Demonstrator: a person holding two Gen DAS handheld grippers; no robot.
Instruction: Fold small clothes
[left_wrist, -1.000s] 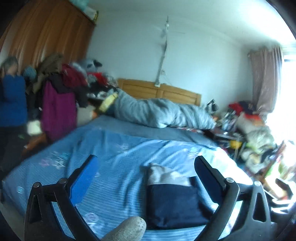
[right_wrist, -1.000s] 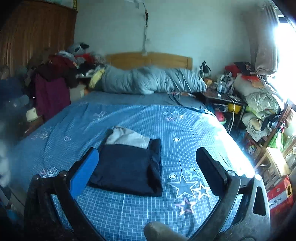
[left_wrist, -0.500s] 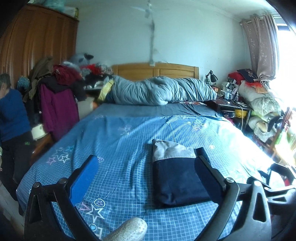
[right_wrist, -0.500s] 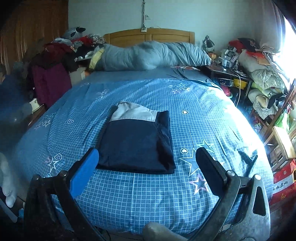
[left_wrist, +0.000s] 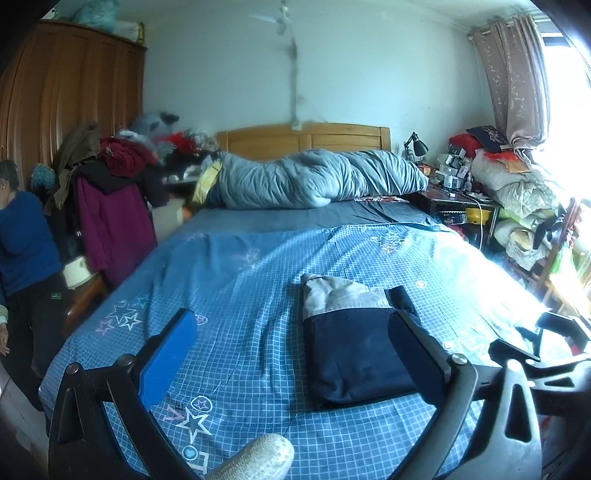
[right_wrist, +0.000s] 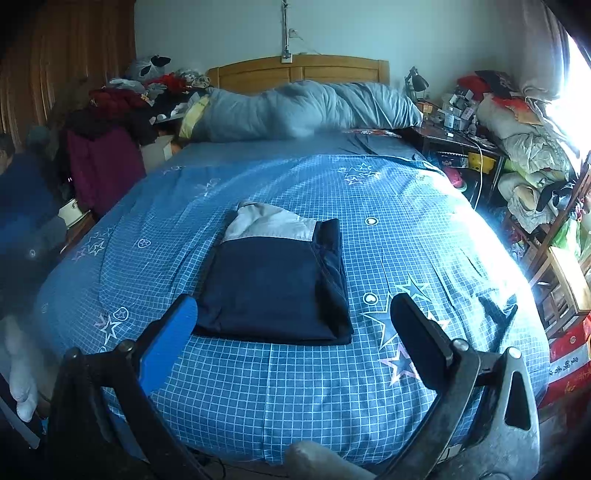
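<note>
Both tools have pulled back: the left hand-held gripper (left_wrist: 291, 339) and right hand-held gripper (right_wrist: 293, 317) hang spread wide and empty above the bed (right_wrist: 406, 206). Compared with a second ago, the folded navy-and-grey garment (right_wrist: 277, 280) lies untouched, so this fold looks finished.

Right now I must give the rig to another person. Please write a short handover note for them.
Left gripper: open, empty, above the bed.
Right gripper: open, empty, just before the garment's near edge.
Navy and grey garment: lies folded into a flat rectangle on the blue checked bedspread, touched by neither gripper.
Done: this piece looks folded.
Left: no other small clothes show on the bedspread; find the next.
</note>
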